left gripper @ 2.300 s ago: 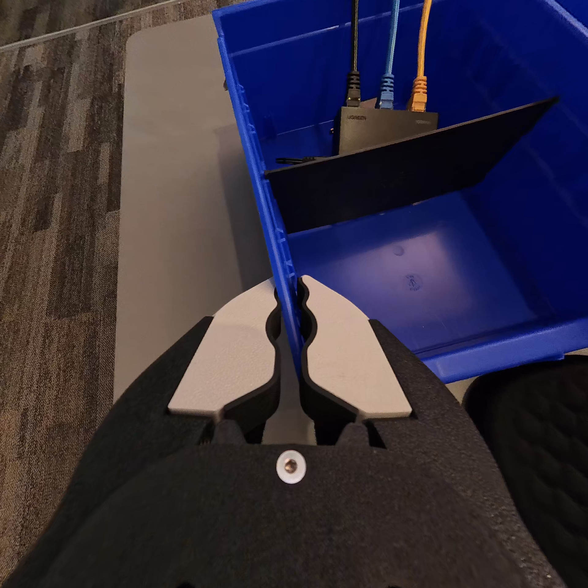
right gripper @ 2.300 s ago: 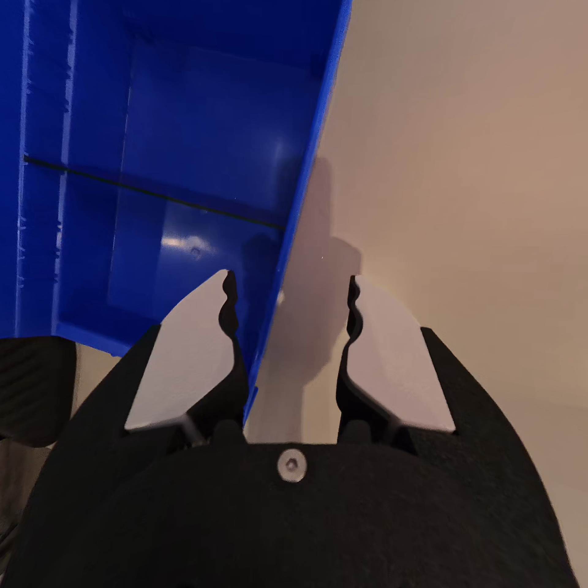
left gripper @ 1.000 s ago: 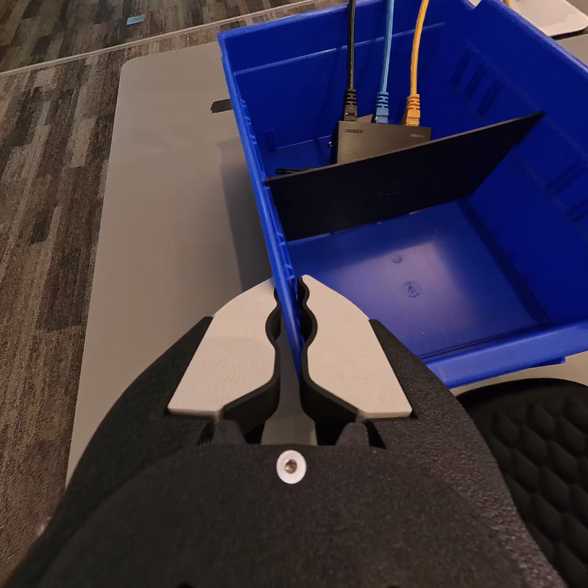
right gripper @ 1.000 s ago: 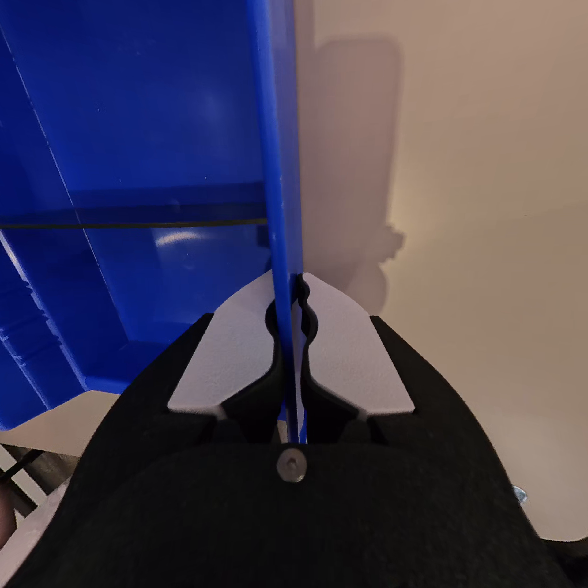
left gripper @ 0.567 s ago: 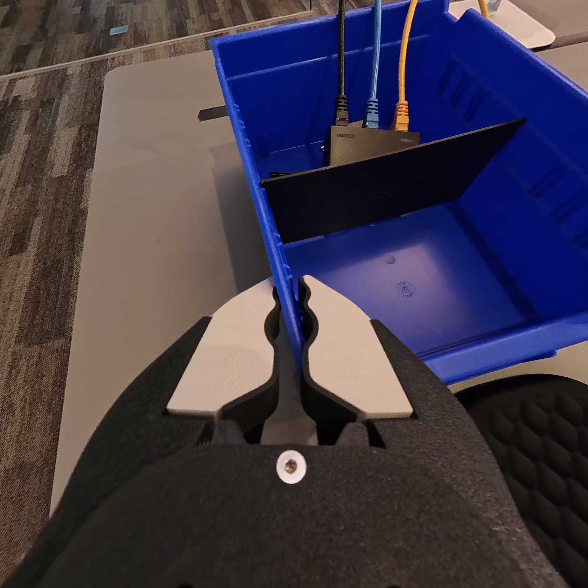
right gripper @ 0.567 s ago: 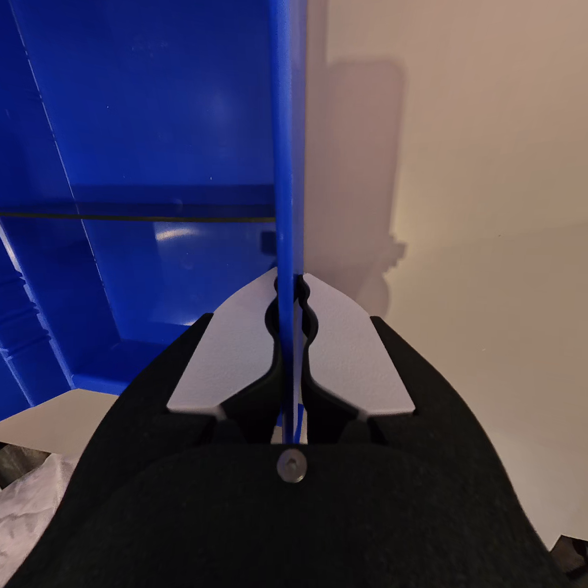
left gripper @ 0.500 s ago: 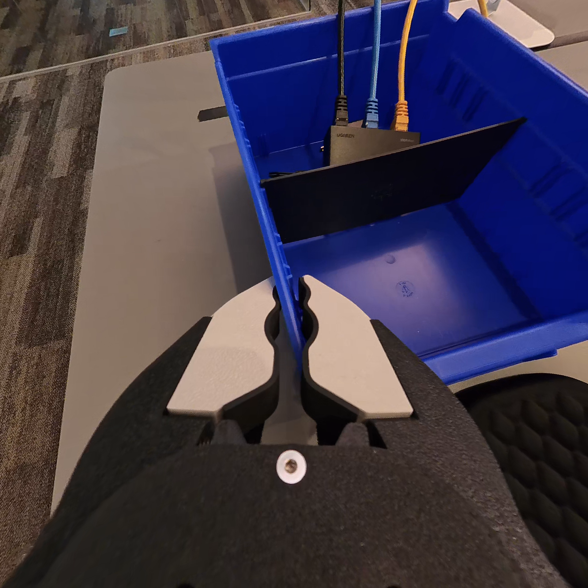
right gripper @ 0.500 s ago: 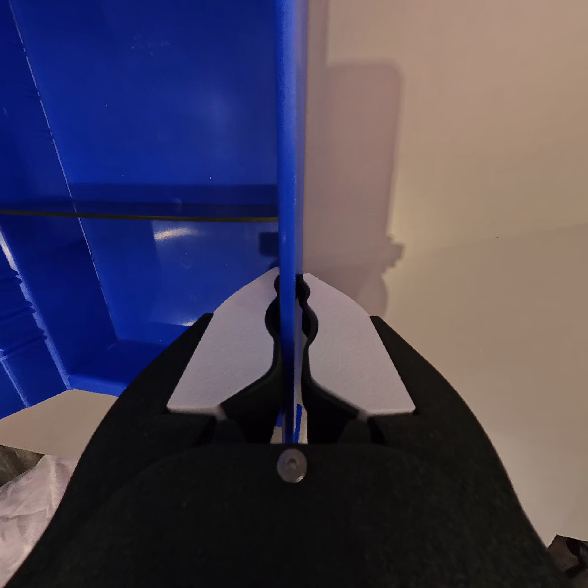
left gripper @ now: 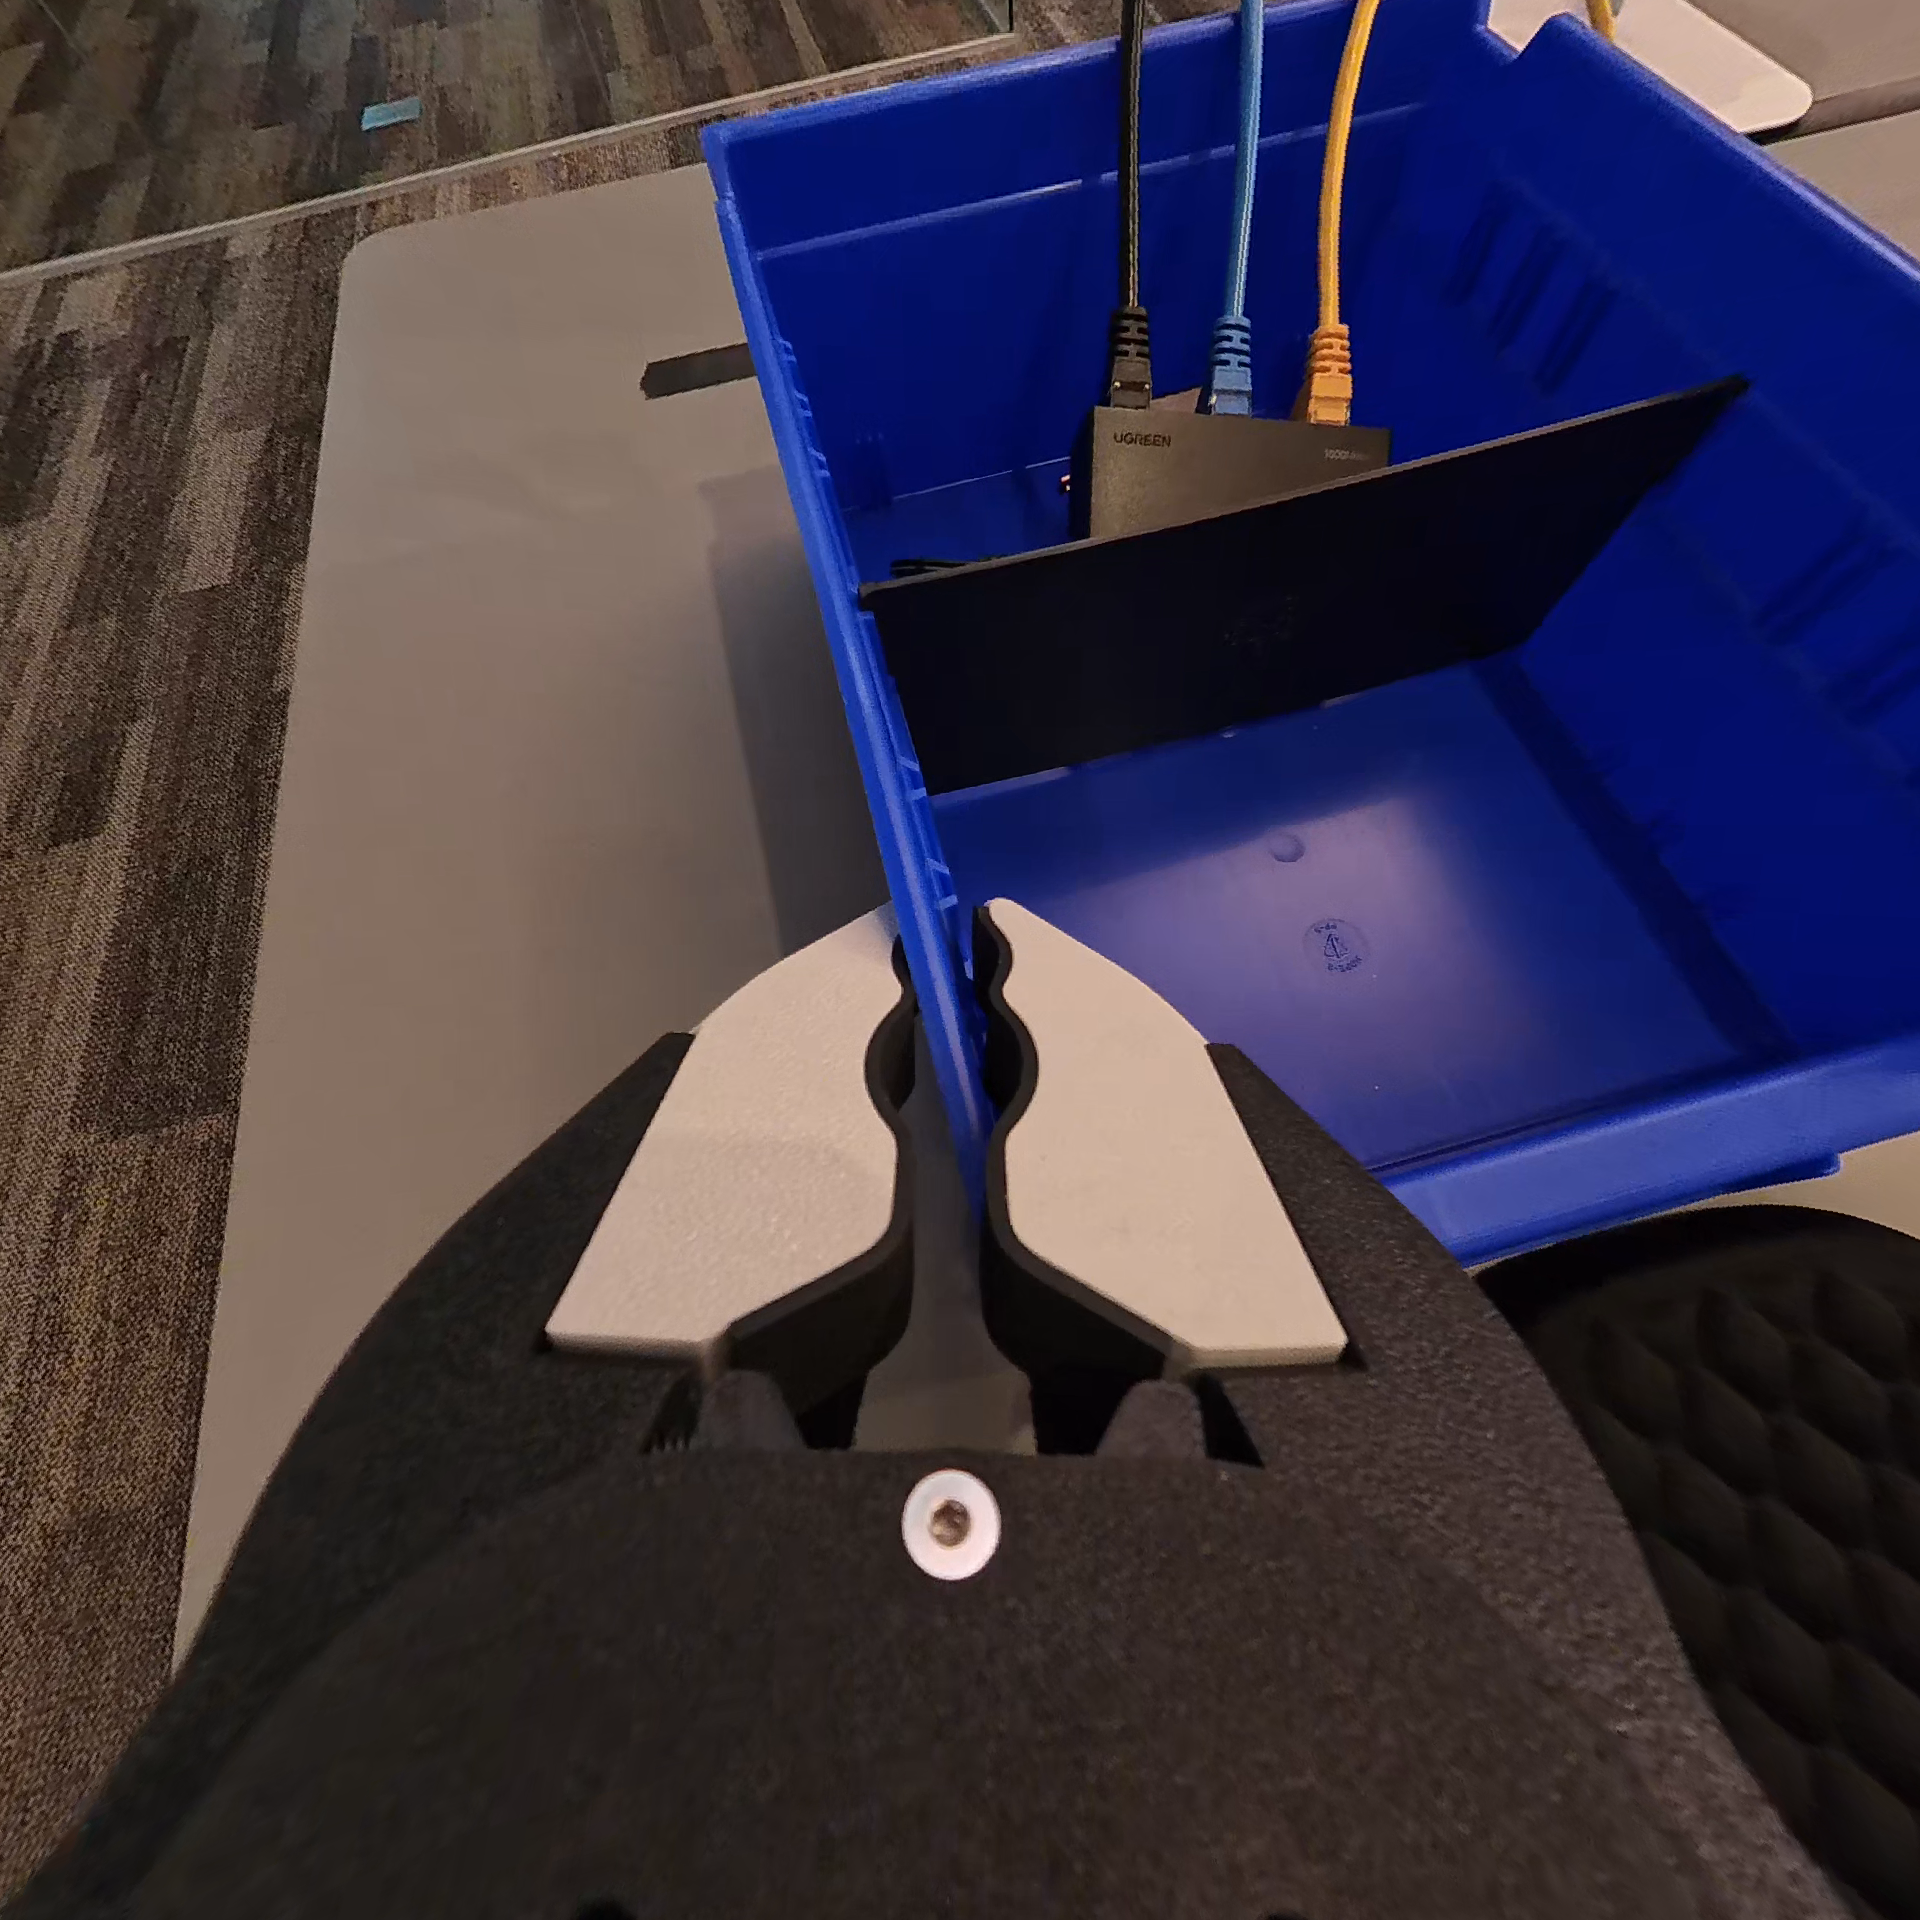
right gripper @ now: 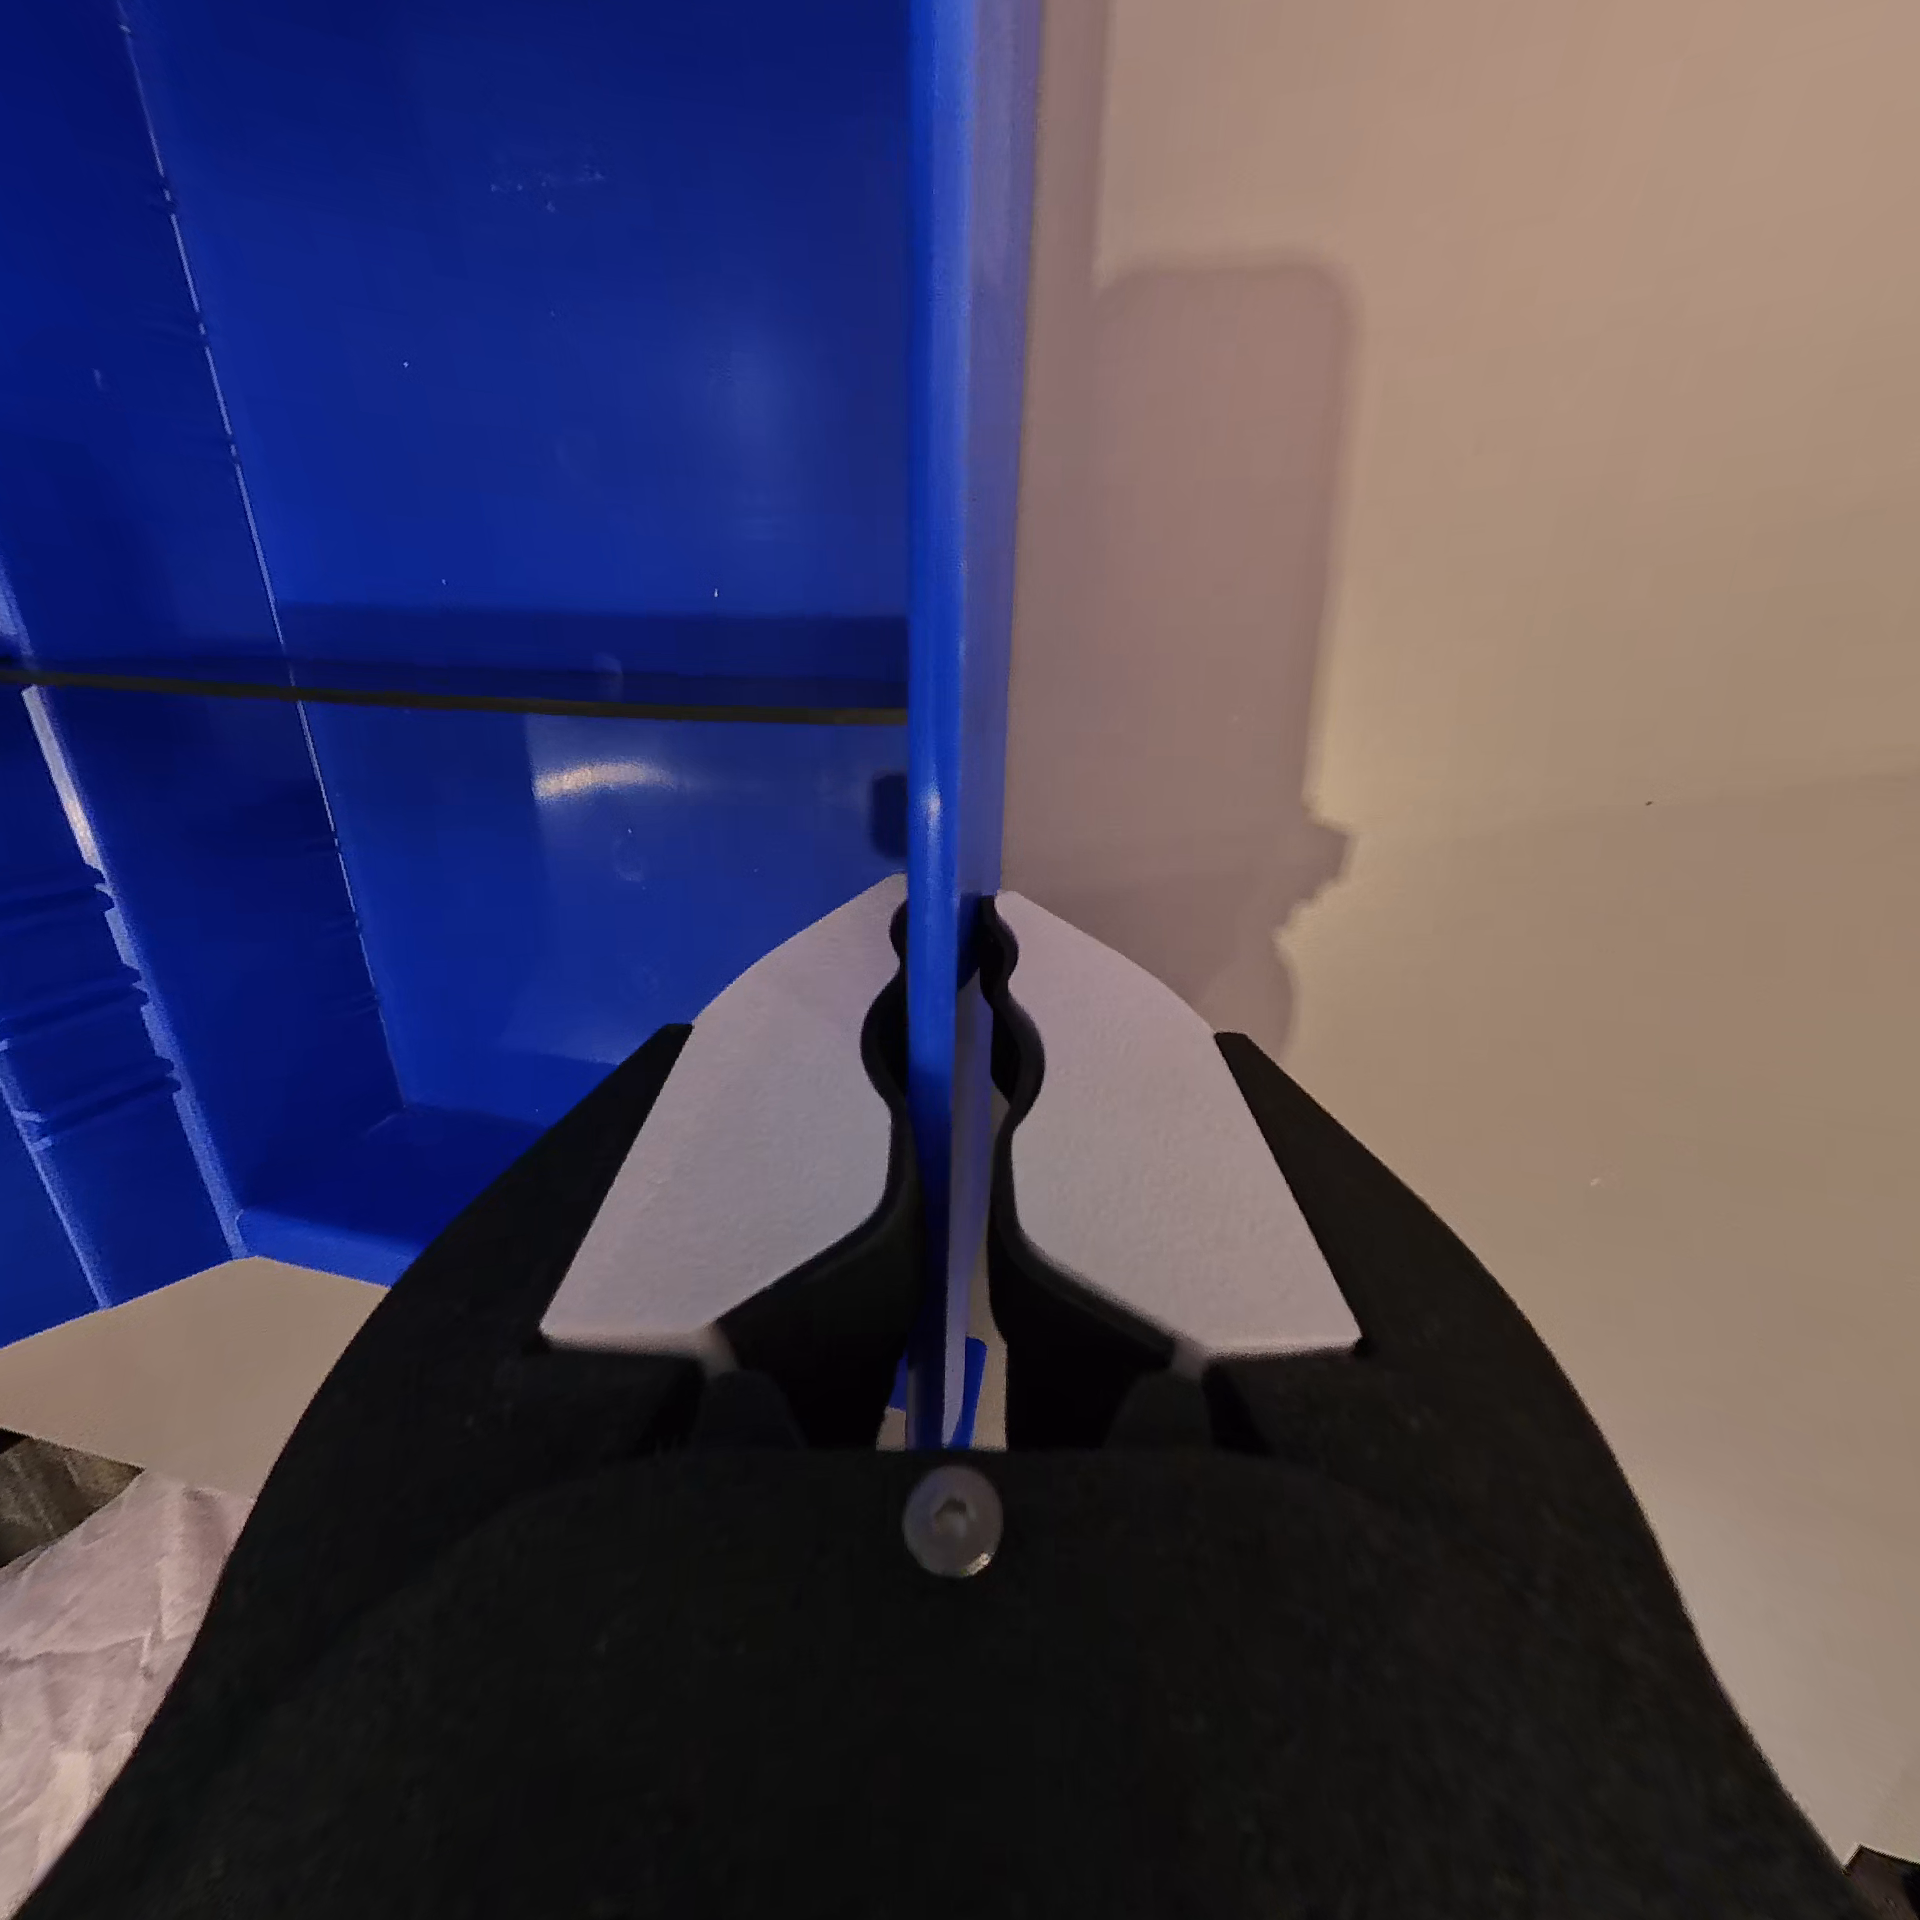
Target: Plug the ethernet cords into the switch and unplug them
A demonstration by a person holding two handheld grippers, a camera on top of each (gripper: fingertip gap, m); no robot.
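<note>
Left wrist view, from the left edge: patterned carpet (left gripper: 125,727), then a grey table (left gripper: 499,623) with a dark slot (left gripper: 694,372) at upper centre. Right of that stands a blue bin (left gripper: 1558,260), split by a black divider (left gripper: 1299,592). Behind the divider, in the far compartment, lies the dark switch (left gripper: 1195,468), with three cords plugged into its far edge: black (left gripper: 1130,208), blue (left gripper: 1242,208), then yellow (left gripper: 1340,208). The near compartment shows only its blue floor. At lower centre the left gripper (left gripper: 940,925) is clamped on the bin's left wall, one finger outside and one inside. A black textured object (left gripper: 1714,1455) sits at lower right; it may be the other gripper's body, but the view is too partial to say.

Right wrist view, from the left: the bin's interior (right gripper: 468,416), the divider seen edge-on as a thin black line (right gripper: 447,698), then the right gripper (right gripper: 943,914) closed on the bin's right wall (right gripper: 961,416). The pale table (right gripper: 1558,727) fills the right side. Crumpled white material (right gripper: 94,1610) shows at lower left.
</note>
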